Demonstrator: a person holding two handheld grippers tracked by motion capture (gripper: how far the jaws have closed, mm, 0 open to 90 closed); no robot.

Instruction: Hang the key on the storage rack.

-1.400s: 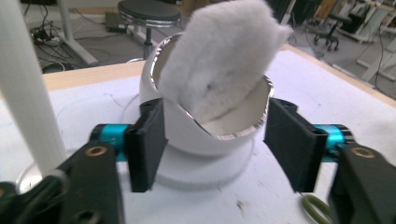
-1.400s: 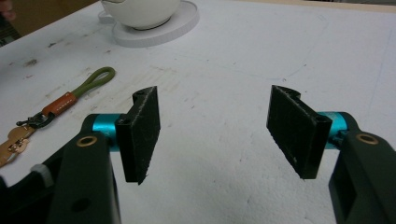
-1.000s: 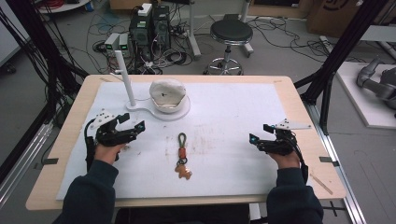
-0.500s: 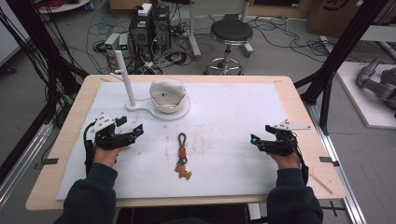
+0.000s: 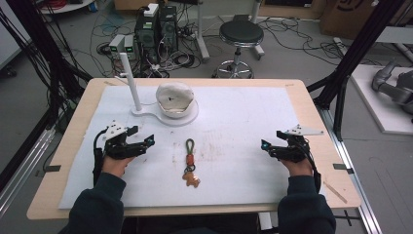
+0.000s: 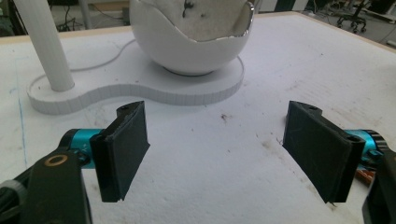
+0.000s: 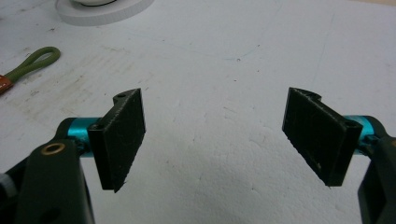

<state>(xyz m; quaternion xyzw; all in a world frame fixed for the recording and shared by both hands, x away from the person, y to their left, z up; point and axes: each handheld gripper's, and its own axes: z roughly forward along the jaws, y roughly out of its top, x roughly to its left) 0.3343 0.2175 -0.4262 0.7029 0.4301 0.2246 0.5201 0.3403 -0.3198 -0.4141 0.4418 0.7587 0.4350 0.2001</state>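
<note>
A keychain (image 5: 190, 162) lies in the middle of the white mat: a green cord loop (image 7: 35, 60), a brown leather tab and a small tan figure. Behind it a white stand (image 5: 165, 113) carries an upright post (image 6: 44, 44) and a cracked-egg-shaped white bowl (image 6: 194, 44) with beige stuff inside. My left gripper (image 5: 145, 141) hovers low at the mat's left, open, pointing toward the stand, nothing between its pads (image 6: 123, 149). My right gripper (image 5: 267, 146) sits at the mat's right, open and empty, pointing left toward the keychain.
The white mat (image 5: 234, 122) covers most of a wooden table (image 5: 311, 102). Beyond the table's far edge stand a round stool (image 5: 241, 34), computer boxes and cables on the floor. Black frame poles rise at both sides.
The left gripper has drifted slightly toward the person and down the mat. The right gripper has hardly moved. Both stay open.
</note>
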